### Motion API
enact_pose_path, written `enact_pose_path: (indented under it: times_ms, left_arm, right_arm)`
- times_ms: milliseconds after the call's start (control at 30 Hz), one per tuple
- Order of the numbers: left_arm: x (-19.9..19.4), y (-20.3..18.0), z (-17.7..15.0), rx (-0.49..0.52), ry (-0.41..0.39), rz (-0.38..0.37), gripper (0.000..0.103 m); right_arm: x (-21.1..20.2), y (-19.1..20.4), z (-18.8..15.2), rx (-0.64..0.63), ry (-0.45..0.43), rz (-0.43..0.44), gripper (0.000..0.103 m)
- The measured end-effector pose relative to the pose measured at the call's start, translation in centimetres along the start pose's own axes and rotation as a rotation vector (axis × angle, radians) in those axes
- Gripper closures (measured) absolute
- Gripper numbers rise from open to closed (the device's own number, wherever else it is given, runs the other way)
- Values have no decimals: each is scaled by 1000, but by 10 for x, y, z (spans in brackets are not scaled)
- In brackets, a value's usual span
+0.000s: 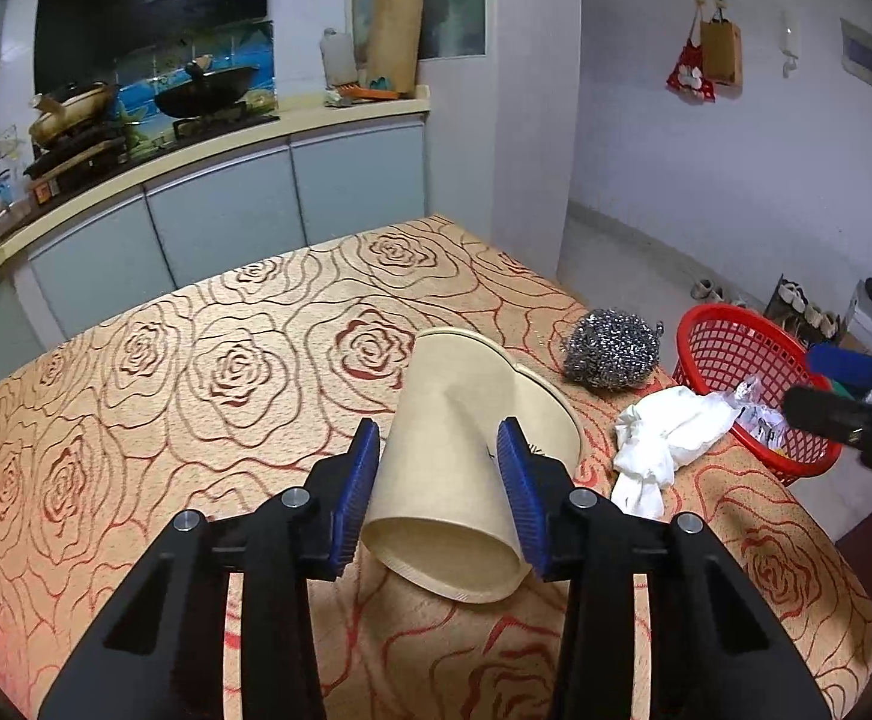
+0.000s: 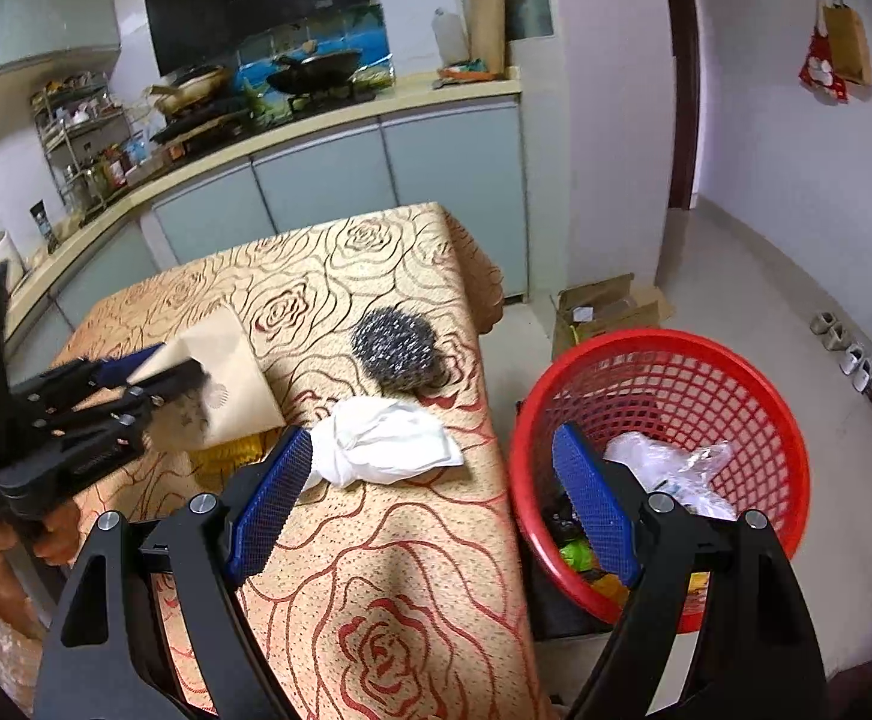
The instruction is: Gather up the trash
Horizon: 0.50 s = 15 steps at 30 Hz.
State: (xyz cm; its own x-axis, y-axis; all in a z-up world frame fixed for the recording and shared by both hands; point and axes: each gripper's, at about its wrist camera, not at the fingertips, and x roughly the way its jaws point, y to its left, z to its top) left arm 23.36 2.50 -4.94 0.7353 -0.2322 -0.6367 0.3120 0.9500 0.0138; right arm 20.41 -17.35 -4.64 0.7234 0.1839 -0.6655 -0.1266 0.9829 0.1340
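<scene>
Now, left gripper (image 1: 439, 450): pads pinch the crushed paper cup (image 1: 454, 480) just above the table (image 1: 195, 360)
Right gripper (image 2: 429, 492): jaws wide, empty, near the white tissue (image 2: 381, 441)
Red basket (image 2: 736, 360): beside the table edge

No readable text, labels, brands or numbers on anything, bottle labels on counter too blurred

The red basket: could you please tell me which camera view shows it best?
The right wrist view: the red basket shows nearly whole, its rim, mesh wall and the trash inside visible. The left wrist view catches only part of it at the right edge, behind the right gripper.
</scene>
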Motion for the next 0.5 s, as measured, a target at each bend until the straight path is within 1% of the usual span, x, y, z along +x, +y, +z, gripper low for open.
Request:
enact_pose_path:
  times_ms: [233, 433, 467, 500]
  left_arm:
    - [-29, 21, -2, -35, -42, 31, 63]
    - [-49, 30, 2, -50, -76, 55, 64]
    - [-50, 31, 1, -51, -78, 57, 69]
    - [-52, 32, 2, -57, -78, 62, 85]
  right_arm:
    - [25, 13, -4, -44, 53, 7, 23]
    - [47, 26, -4, -76, 89, 4, 23]
    - [50, 27, -3, -80, 94, 6, 23]
    - [53, 29, -2, -84, 100, 7, 23]
